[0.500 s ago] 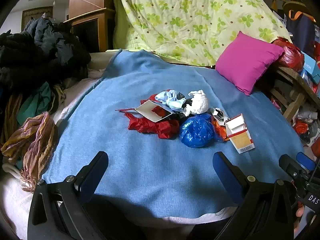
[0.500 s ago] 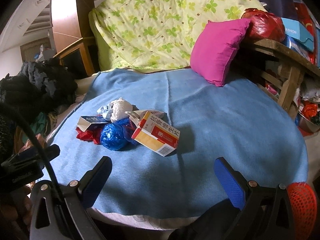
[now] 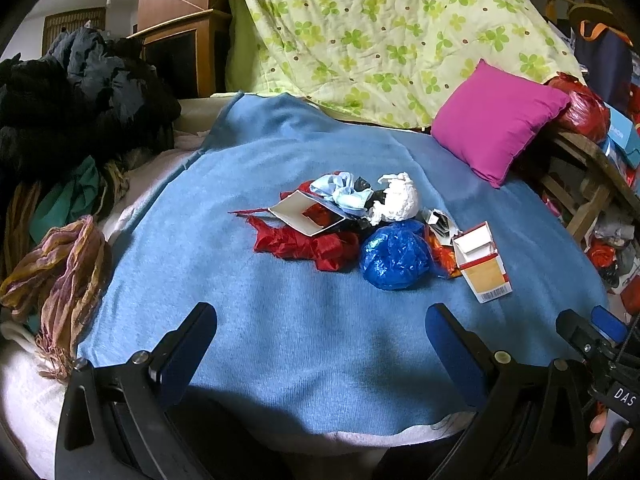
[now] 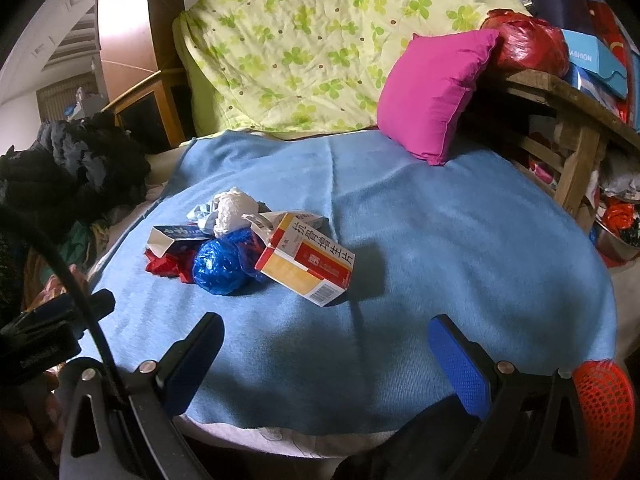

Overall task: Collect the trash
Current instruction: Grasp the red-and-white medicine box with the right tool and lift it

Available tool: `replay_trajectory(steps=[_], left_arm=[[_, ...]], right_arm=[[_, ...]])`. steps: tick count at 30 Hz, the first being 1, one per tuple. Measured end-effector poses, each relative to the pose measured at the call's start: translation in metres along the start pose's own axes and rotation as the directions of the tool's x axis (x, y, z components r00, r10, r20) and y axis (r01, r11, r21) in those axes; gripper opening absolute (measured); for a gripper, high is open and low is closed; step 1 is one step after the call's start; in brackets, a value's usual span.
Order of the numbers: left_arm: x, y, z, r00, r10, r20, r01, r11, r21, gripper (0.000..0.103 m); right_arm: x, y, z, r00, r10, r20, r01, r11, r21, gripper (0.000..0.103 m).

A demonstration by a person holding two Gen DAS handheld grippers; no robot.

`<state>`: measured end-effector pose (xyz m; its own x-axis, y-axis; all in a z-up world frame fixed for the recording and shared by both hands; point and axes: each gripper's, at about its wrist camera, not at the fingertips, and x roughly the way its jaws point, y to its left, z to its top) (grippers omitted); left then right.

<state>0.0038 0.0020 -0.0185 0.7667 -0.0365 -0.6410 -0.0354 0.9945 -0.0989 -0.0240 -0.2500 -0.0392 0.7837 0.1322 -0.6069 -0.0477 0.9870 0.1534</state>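
Nothing has visibly moved since half a second ago: both views frame the bed and the trash heap as before. The left hand-held gripper [image 3: 320,344] hangs over the near edge of the blue blanket [image 3: 280,320], jaws spread wide with nothing between them; the right hand-held gripper [image 4: 326,356] stands the same way, wide apart and empty. Beyond the left one, straight ahead and well apart from its fingertips, lies the trash pile: a red crumpled wrapper [image 3: 308,246], a blue plastic ball [image 3: 394,256], a red-and-white carton [image 3: 482,264] just right of it, then an opened flat box [image 3: 306,216] and a white paper wad [image 3: 396,200]. From the right view the pile sits ahead and to the left, the carton nearest. A black scrap within the heap is perhaps a bag. Farther back, a pink cushion [image 3: 496,120] leans before the green floral quilt [image 3: 380,32].
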Motion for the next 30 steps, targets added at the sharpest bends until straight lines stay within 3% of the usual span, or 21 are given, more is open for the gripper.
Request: replay_trajectory(steps=[7, 13, 18, 22, 30], left_arm=[[0.018, 0.004, -0.007, 0.999, 0.006, -0.04, -0.006, 1.0, -0.001, 0.103], [0.037, 0.005, -0.015, 0.996, 0.016, -0.082, -0.015, 1.0, 0.008, 0.103], [0.044, 0.011, -0.017, 0.994, 0.034, -0.108, -0.035, 0.999, -0.004, 0.103], [0.046, 0.017, -0.017, 0.993, 0.037, -0.11, -0.039, 0.999, -0.016, 0.103], [0.046, 0.02, -0.016, 0.993, 0.043, -0.114, -0.045, 0.999, -0.016, 0.103]], right_arm=[[0.021, -0.015, -0.007, 0.998, -0.022, -0.055, 0.022, 1.0, 0.005, 0.103], [0.049, -0.021, 0.002, 0.994, 0.013, -0.11, -0.01, 1.0, 0.028, 0.103], [0.073, -0.025, 0.018, 0.979, 0.157, -0.128, -0.132, 0.974, 0.185, 0.103], [0.09, -0.022, 0.028, 0.974, 0.189, -0.123, -0.148, 0.948, 0.283, 0.103], [0.119, -0.02, 0.038, 0.971, 0.2, -0.131, -0.142, 0.923, 0.357, 0.103]])
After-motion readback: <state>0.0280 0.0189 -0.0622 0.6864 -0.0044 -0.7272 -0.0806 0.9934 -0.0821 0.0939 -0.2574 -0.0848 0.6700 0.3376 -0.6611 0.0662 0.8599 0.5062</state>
